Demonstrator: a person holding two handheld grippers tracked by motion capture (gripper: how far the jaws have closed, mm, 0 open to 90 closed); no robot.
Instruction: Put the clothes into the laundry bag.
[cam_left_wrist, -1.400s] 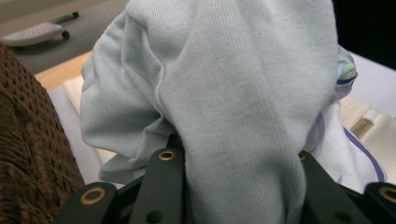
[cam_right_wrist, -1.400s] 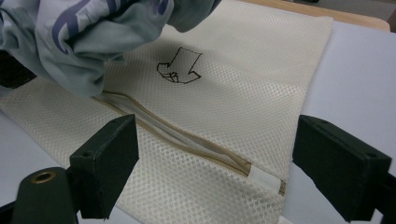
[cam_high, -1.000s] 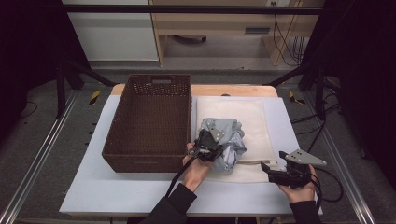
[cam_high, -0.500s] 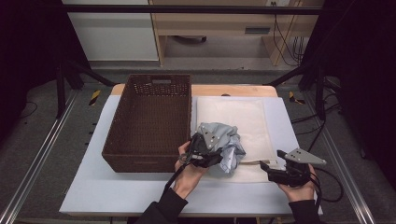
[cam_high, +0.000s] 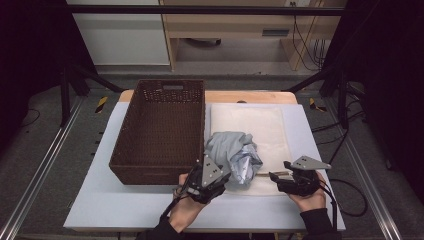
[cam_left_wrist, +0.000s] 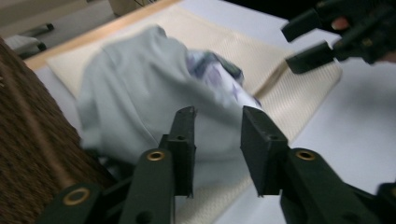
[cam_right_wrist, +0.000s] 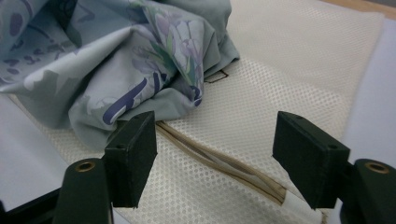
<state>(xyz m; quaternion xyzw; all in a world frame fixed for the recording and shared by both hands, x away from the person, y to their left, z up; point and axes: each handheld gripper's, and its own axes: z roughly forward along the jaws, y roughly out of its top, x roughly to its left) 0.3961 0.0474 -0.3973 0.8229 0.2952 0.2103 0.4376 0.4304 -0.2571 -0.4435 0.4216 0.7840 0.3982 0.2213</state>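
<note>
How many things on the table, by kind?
Dark brown woven wicker basket: 1
Crumpled pale blue floral cloth: 1
Cream mesh laundry bag: 1
Black handheld two-jaw grippers, left gripper and right gripper: 2
Total: 5

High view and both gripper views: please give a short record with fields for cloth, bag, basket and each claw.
cloth: crumpled pale blue flowered garment, lying on the mesh bag
mesh bag: cream, flat on the table, right of the basket
basket: brown wicker, nothing seen inside
left claw: jaws have just been closing, apart, cloth just ahead, not gripped
right claw: open over the bag's edge
</note>
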